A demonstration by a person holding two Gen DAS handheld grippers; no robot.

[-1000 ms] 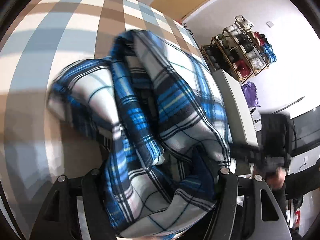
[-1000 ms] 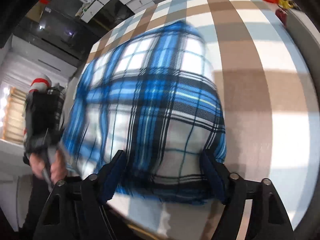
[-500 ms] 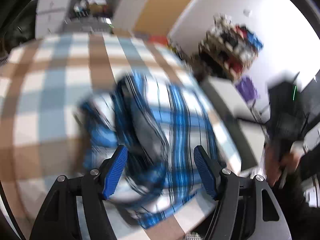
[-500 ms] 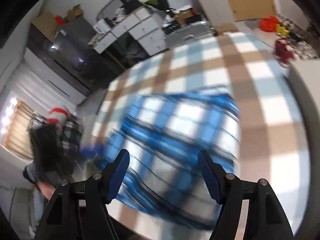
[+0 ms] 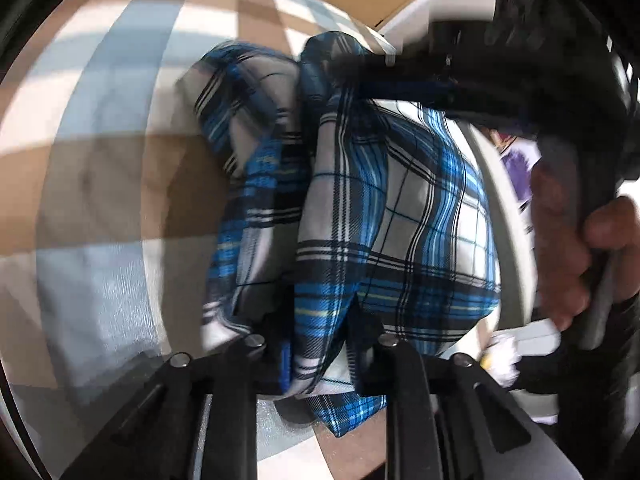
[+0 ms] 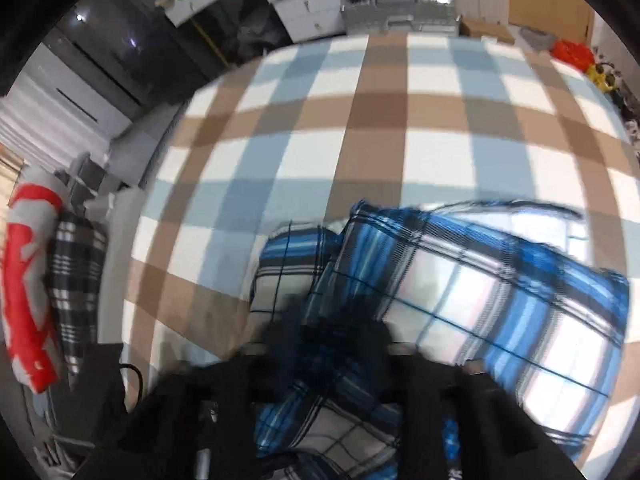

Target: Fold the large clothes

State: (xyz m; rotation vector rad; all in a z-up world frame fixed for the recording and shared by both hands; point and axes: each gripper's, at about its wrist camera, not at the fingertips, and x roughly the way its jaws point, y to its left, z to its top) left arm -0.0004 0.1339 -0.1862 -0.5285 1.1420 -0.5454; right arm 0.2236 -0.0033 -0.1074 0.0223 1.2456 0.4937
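Both grippers' jaws newly closed on plaid shirt (image 5: 400,208)

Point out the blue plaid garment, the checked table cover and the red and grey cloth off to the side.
blue plaid garment (image 6: 500,292): right wrist view, broad top panel.
checked table cover (image 6: 376,112): right wrist view, brown stripe.
red and grey cloth (image 6: 28,280): right wrist view, red patch.

cluttered home room: drawers (image 6: 308,4), checked bedcover (image 6: 400,120)

Blue-white-black plaid shirt (image 5: 400,216); brown, pale-blue, white checked bedcover (image 6: 360,120)
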